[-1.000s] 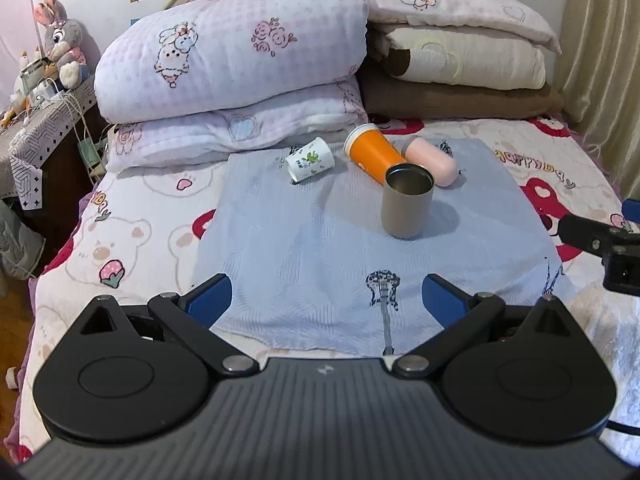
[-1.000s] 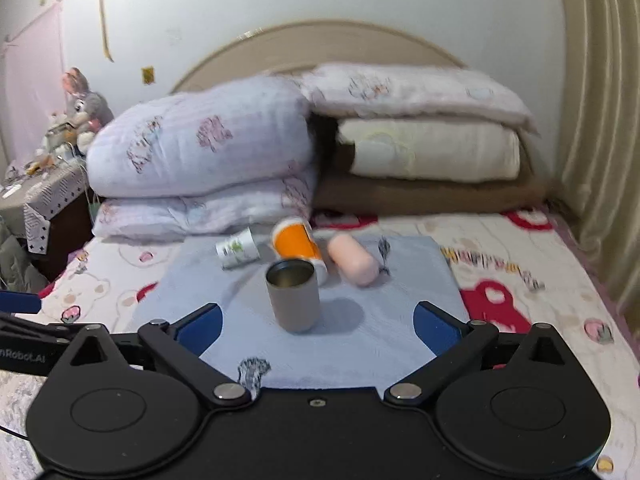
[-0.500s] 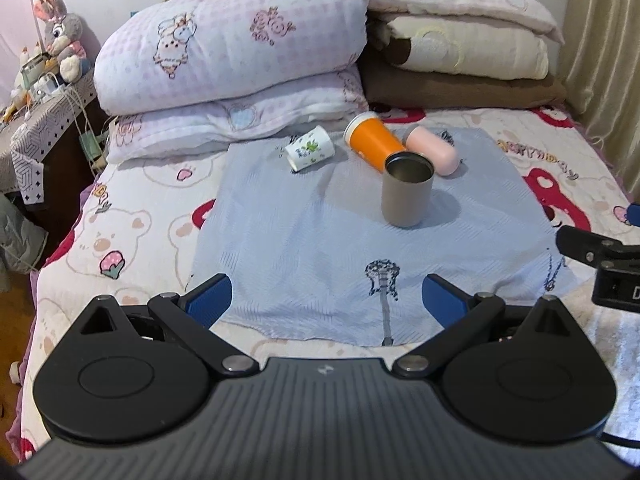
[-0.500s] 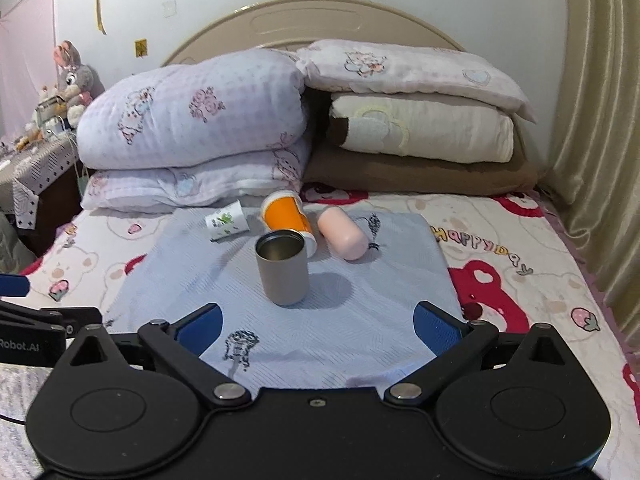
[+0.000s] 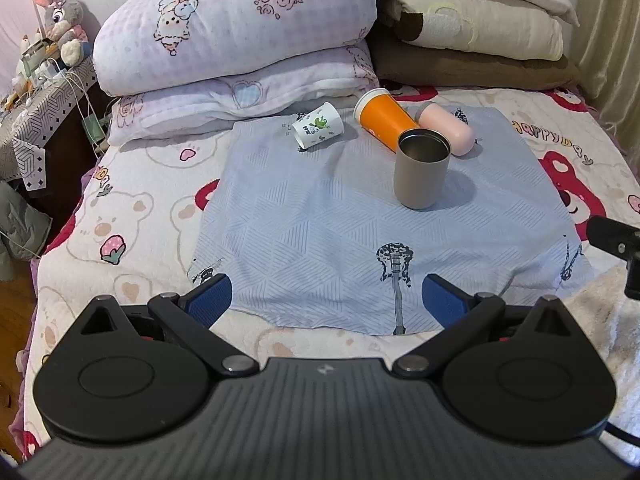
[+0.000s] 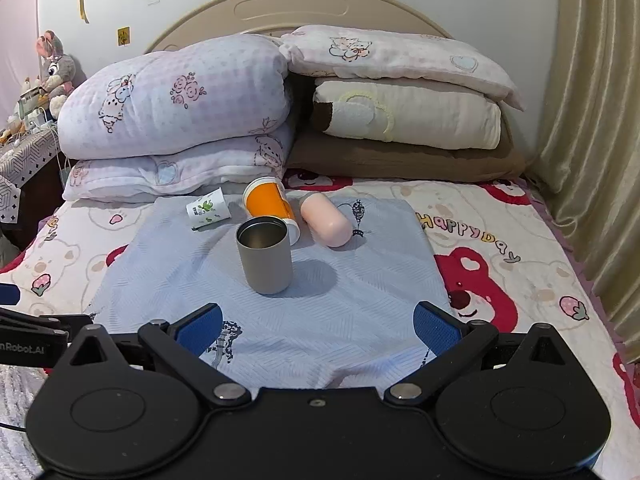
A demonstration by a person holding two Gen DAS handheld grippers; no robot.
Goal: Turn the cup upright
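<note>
A grey metal cup [image 5: 421, 168] stands upright, mouth up, on the light blue cloth [image 5: 320, 232]; it also shows in the right wrist view [image 6: 265, 255]. Behind it lie an orange cup [image 5: 383, 118] [image 6: 269, 204], a pink cup [image 5: 447, 128] [image 6: 325, 219] and a small white paper cup [image 5: 318, 127] [image 6: 208, 210], all on their sides. My left gripper [image 5: 327, 300] is open and empty, low over the cloth's near edge. My right gripper [image 6: 318, 326] is open and empty, in front of the grey cup.
Stacked pillows and folded quilts [image 6: 180, 112] line the headboard behind the cups. A side table with toys [image 5: 40, 80] stands at the left. A curtain [image 6: 592, 140] hangs at the right. The bed sheet [image 6: 500, 280] surrounds the cloth.
Both grippers stay open and empty. Both views have shifted slightly, so the cups sit a little nearer and larger in the right wrist view. No cup has moved.
</note>
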